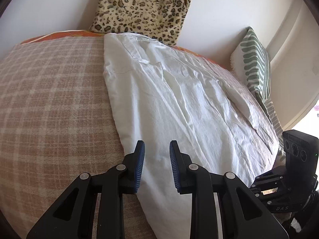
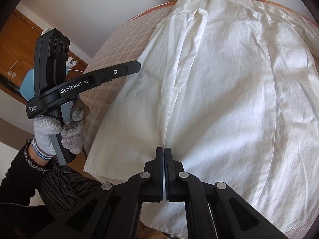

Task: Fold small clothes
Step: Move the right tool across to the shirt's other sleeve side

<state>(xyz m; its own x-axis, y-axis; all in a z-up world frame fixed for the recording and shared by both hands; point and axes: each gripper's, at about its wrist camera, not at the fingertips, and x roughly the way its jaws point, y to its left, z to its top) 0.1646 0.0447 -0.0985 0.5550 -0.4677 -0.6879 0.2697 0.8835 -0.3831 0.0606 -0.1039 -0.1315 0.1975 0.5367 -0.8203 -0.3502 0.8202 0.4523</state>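
A crumpled white shirt (image 1: 179, 99) lies spread flat on the plaid blanket (image 1: 49, 99), collar toward the far pillows. My left gripper (image 1: 157, 145) hovers open over the shirt's near left edge, and only cloth shows below its blue pads. In the right wrist view a gloved hand (image 2: 59, 131) holds that left gripper (image 2: 137, 66) beside the shirt's (image 2: 229, 99) left side. My right gripper (image 2: 163, 149) is shut at the lower end of the button placket, where a thin white strip of cloth shows between its pads. Its housing (image 1: 299, 149) appears at the lower right.
A leopard-print pillow (image 1: 143, 8) leans on the white wall at the head of the bed. A green-and-white patterned cushion (image 1: 255, 63) stands at the right. A wooden cabinet (image 2: 24, 45) stands beyond the bed's left side. A dark sleeve (image 2: 39, 179) sits at the near left.
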